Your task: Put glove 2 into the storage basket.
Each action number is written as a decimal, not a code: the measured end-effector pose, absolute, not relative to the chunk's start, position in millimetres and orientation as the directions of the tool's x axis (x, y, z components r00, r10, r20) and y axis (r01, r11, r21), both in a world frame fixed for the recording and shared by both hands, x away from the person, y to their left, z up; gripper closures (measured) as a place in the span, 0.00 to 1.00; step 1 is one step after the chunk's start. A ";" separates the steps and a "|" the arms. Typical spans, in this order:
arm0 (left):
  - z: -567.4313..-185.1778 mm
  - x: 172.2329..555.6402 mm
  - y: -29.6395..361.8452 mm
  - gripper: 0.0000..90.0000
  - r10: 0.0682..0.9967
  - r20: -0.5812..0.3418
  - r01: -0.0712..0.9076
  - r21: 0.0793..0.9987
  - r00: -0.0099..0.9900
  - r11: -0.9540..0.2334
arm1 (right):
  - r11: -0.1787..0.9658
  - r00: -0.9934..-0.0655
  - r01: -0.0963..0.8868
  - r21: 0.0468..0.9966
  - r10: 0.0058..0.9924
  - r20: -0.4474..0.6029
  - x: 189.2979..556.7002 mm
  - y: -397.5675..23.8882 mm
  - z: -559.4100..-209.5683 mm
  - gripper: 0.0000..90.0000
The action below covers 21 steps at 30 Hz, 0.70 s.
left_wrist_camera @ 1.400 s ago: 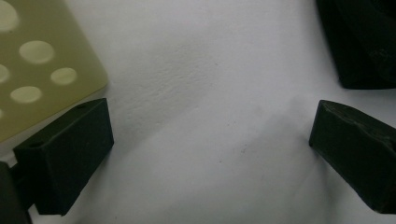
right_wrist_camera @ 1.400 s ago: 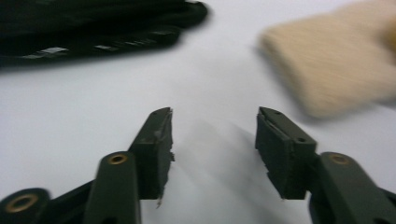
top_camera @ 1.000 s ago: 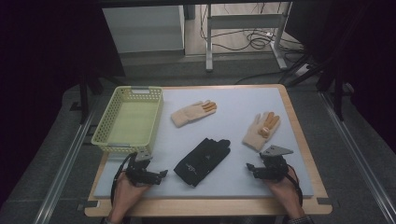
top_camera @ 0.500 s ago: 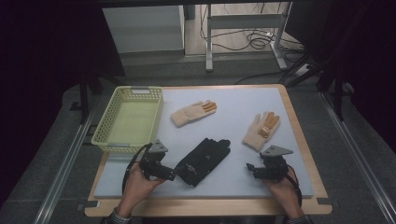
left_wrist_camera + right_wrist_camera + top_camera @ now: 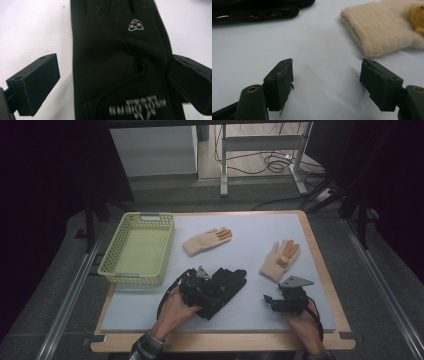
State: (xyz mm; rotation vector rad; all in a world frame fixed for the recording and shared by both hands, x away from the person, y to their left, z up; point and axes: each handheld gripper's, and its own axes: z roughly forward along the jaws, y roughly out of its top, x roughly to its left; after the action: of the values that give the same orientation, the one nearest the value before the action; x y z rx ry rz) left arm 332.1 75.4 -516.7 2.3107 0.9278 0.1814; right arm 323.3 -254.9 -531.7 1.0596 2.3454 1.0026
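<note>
1. Black fabric glove (image 5: 223, 286) lying flat near the table's front edge, a little left of its middle; long axis on a diagonal, cuff toward the front-left corner, fingers toward the back-right.
2. In the left gripper view, grey logo and cuff lettering face up on that glove (image 5: 120, 62).
3. Left gripper (image 5: 202, 290) over the glove's cuff end, jaws spread wide and just been opening, one on either side of the glove; pads not pressing it.
4. Right gripper (image 5: 274, 302) near the front-right corner, jaws apart with bare mat between them.
5. Count: one black glove, two cream knitted gloves with orange finger patches, one basket, two grippers.
6. Cream gloves: one (image 5: 206, 240) toward the back edge at mid-table, one (image 5: 279, 260) toward the right edge.
7. Pale green perforated basket (image 5: 114, 271) along the left edge, nothing inside.
</note>
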 end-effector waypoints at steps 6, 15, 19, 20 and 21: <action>-522.9 326.0 61.0 0.00 0.636 -0.102 0.567 0.575 0.765 -0.589 | 0.463 -0.645 0.493 0.737 0.762 -0.047 323.4 -254.9 -531.7 0.29; -529.1 328.5 51.5 0.00 0.669 -0.016 0.574 0.530 0.743 -0.625 | 0.463 -0.645 0.494 0.736 0.763 -0.047 323.2 -254.8 -531.7 0.29; -526.1 328.0 51.4 0.06 0.671 -0.013 0.576 0.525 0.742 -0.627 | 0.463 -0.645 0.494 0.736 0.763 -0.048 323.1 -254.8 -531.7 0.29; -525.1 326.7 52.2 0.10 0.669 -0.008 0.572 0.528 0.743 -0.628 | 0.463 -0.645 0.494 0.736 0.763 -0.047 323.1 -254.8 -531.7 0.29; -524.1 325.9 53.8 0.14 0.668 -0.008 0.568 0.533 0.744 -0.626 | 0.463 -0.645 0.494 0.736 0.763 -0.048 323.2 -254.8 -531.7 0.29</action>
State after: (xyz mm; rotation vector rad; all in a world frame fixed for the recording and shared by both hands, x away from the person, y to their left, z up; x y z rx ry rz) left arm 325.9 53.8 -524.1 2.4281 0.9338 0.2599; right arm 323.2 -254.8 -531.7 1.0591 2.3455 1.0002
